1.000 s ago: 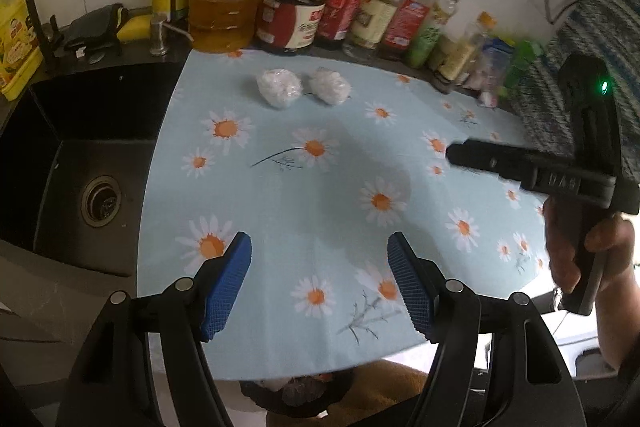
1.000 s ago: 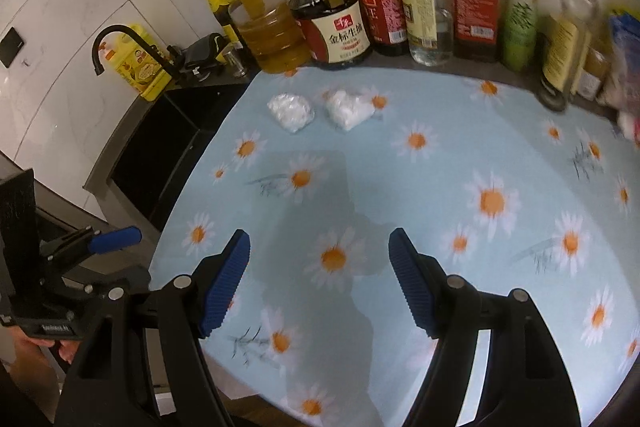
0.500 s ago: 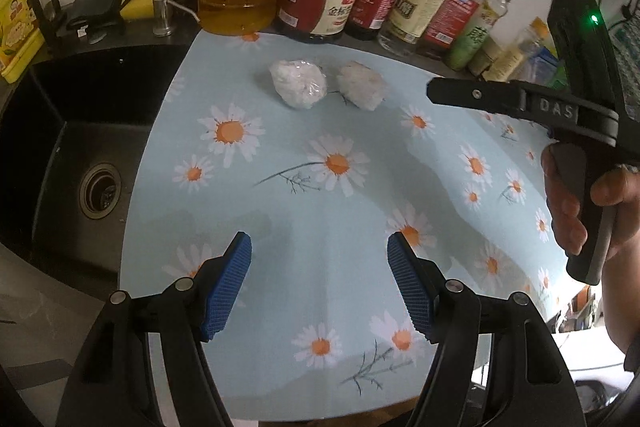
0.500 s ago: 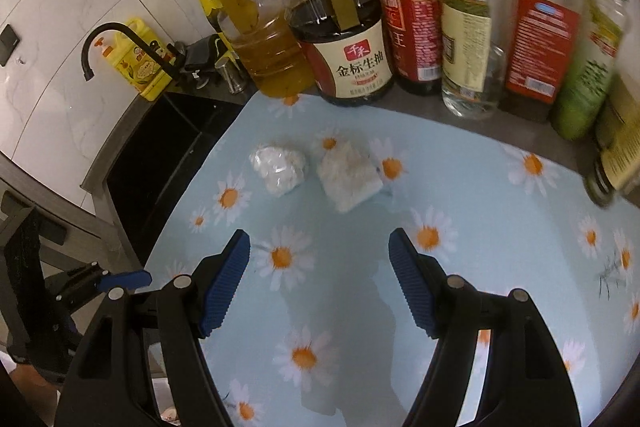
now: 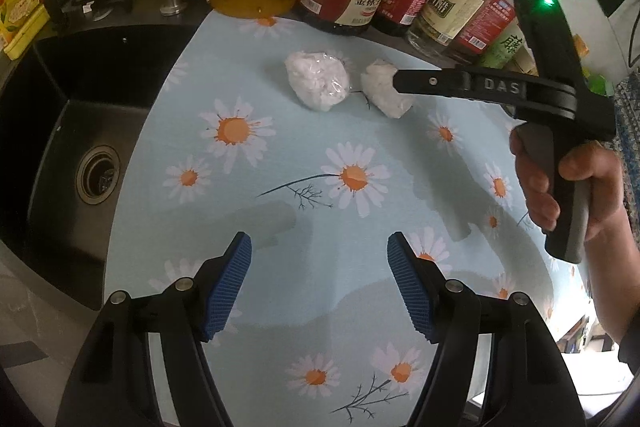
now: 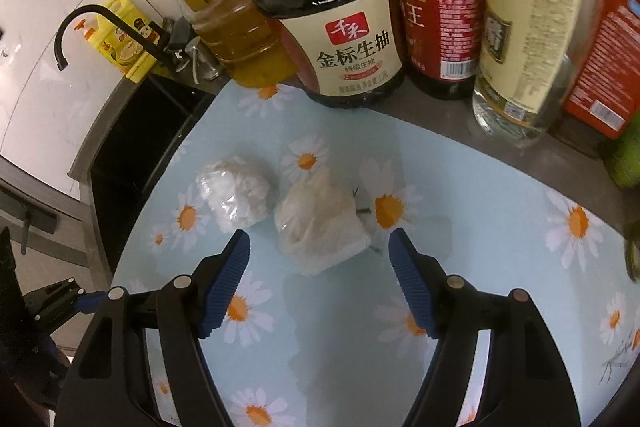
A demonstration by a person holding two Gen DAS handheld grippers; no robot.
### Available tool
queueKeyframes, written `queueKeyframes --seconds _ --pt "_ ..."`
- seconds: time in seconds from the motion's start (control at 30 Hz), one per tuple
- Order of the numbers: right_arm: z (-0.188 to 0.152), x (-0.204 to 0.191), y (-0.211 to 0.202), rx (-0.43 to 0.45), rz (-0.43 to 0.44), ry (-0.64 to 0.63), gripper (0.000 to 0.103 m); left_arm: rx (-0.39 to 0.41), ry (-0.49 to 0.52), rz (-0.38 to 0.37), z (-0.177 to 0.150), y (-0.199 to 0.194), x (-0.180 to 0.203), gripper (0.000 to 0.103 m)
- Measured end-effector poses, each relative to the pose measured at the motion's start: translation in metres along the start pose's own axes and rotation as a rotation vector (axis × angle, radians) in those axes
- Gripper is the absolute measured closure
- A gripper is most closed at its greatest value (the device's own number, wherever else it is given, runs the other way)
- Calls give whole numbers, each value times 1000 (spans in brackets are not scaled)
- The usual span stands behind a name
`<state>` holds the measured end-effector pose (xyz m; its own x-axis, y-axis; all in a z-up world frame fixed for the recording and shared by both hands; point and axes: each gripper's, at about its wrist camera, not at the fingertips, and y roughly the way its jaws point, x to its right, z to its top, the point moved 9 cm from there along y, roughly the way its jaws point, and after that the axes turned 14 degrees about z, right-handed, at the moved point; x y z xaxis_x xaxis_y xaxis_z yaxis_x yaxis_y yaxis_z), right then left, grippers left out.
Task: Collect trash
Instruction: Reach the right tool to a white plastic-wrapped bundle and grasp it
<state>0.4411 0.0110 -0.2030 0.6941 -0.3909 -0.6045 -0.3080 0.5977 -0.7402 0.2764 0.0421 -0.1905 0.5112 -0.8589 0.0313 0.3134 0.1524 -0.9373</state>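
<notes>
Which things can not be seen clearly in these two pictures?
- Right wad: in the left wrist view the right tongs' arm covers its far side.
- Contents of both wads, left wad included: wrapped, not readable.
- Bottle tops behind the daisy mat: cut by the upper edge, right wrist view.
- Left tongs: open, empty; any trash bin is not in view.

Both tongs, left [image 5: 319, 283] and right [image 6: 319, 281], agape.

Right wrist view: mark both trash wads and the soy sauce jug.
Left wad [image 6: 234, 193], right wrist view, crumpled middle.
Right wad [image 6: 320, 227], right wrist view, centre.
Soy sauce jug [image 6: 352, 55], right wrist view, label.
</notes>
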Motion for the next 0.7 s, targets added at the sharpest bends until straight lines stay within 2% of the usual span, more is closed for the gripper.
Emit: queueKeyframes --seconds 0.27,0.3,0.43,0.7 --pt "2 12 19 -50 -24 -51 31 -16 -37 20 8 9 0 35" --pt "2 13 20 -55 -17 -50 32 -19 -39 22 8 10 1 35" --pt "-1 13 23 -72 -5 -62 48 -27 -47 29 8 12 1 35" --pt "-6 10 12 -60 15 -65 51 -19 -55 50 13 13 -1 35"
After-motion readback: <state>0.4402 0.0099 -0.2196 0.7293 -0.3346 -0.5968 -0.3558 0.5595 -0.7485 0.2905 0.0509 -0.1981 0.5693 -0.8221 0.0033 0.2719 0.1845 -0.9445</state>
